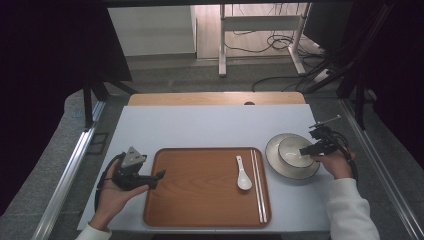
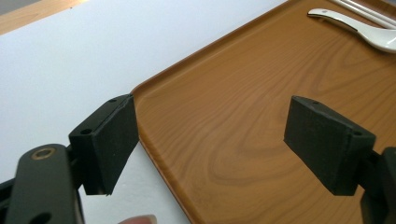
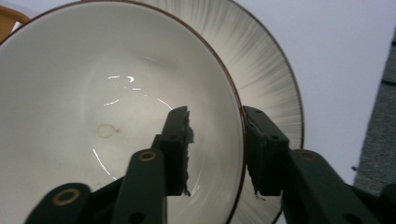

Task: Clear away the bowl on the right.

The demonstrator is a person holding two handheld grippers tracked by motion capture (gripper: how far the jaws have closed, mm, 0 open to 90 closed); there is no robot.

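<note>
Tabletop: white rectangular tabletop (image 1: 200, 127) carries everything; its right edge is near the crockery, so a piece that slips out that way could go off onto the floor.
Tray: brown wood-grain rectangular tray (image 1: 200, 187) lies at the centre front; its raised rim is a likely catch point if the bowl is carried across too low.
Plate: round grey-streaked ceramic plate with a dark rim (image 1: 274, 159) sits just right of the tray, under the bowl; lifting the bowl at a slant could drag or tip it.
Bowl: white glazed ceramic bowl with a thin brown rim (image 3: 93, 116) stands on the plate. A hold on one side of the rim alone is lopsided, so the bowl may swing or slide off smooth glaze.
Left tool: black two-jaw left tool (image 2: 212, 149) hovers over the tray's left edge, jaws spread wide with nothing between them; it offers no support to the bowl from there.
Right tool: black two-jaw right tool (image 3: 217, 149) straddles the bowl's wall, one jaw inside and one outside; whether it already pinches the wall I cannot tell.
Chopsticks: pair of pale chopsticks (image 1: 258, 185) lies along the tray's right side, easily knocked.
Spoon: white ceramic soup spoon (image 1: 243, 175) rests just left of them, equally exposed.
</note>
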